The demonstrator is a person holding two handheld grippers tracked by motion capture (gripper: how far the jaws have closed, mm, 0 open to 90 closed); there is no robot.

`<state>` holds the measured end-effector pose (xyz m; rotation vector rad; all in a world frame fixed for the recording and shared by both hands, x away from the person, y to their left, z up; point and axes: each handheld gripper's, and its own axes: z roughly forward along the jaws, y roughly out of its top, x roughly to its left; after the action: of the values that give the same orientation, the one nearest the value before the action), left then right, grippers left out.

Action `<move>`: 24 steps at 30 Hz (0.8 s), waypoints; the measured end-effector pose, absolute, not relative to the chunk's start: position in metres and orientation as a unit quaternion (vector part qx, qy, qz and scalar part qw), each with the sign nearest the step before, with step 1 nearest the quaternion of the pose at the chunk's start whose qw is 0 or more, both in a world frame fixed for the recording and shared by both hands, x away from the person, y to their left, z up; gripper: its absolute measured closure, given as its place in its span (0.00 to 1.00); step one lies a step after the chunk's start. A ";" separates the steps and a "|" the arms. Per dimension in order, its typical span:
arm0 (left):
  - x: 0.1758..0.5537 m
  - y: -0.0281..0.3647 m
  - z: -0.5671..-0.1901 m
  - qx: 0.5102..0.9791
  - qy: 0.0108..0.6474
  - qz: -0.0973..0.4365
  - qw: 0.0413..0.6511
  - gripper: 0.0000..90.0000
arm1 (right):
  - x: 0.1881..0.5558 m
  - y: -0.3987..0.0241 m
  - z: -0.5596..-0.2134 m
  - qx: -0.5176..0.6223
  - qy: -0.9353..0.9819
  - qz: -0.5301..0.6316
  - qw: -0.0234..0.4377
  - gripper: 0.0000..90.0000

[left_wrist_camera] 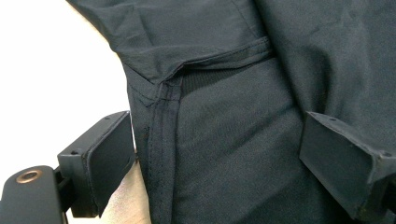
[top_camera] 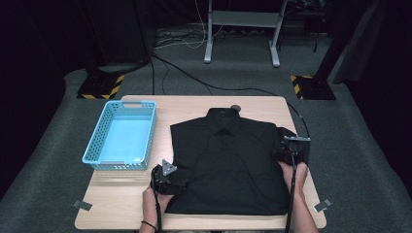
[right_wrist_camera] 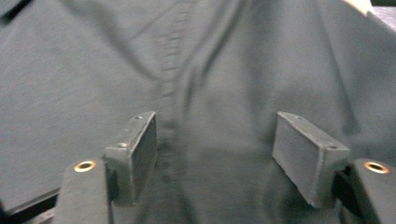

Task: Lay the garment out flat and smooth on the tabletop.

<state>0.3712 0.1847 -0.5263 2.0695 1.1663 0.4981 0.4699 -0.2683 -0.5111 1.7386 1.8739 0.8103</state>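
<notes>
We count one black shirt [top_camera: 228, 160], one blue basket [top_camera: 121, 136] left of it, and two released grippers, left gripper [top_camera: 167, 177] and right gripper [top_camera: 291, 148], at its edges.

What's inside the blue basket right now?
The blue basket looks empty: its pale floor shows bare. The strip of floor just behind its near wall is hidden from the high view.

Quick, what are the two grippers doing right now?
Left gripper: open, jaws astride the black shirt's edge, not pinching.
Right gripper: open over the shirt, holding nothing.
</notes>
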 end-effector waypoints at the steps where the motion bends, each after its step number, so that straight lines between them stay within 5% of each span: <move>1: 0.371 0.185 -0.526 0.799 0.450 0.192 0.350 0.11 | 0.469 -0.271 -0.511 0.639 0.673 0.293 0.231 0.32; 11: 0.371 0.185 -0.526 0.799 0.450 0.192 0.350 0.11 | 0.456 -0.281 -0.502 0.646 0.656 0.320 0.224 0.23; 24: 0.371 0.184 -0.526 0.799 0.449 0.192 0.350 0.12 | 0.432 -0.223 -0.508 0.561 0.738 0.326 0.186 0.03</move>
<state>0.3710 0.1844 -0.5264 2.0703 1.1624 0.4985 0.4318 -0.2233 -0.5082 1.5815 2.0774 0.9180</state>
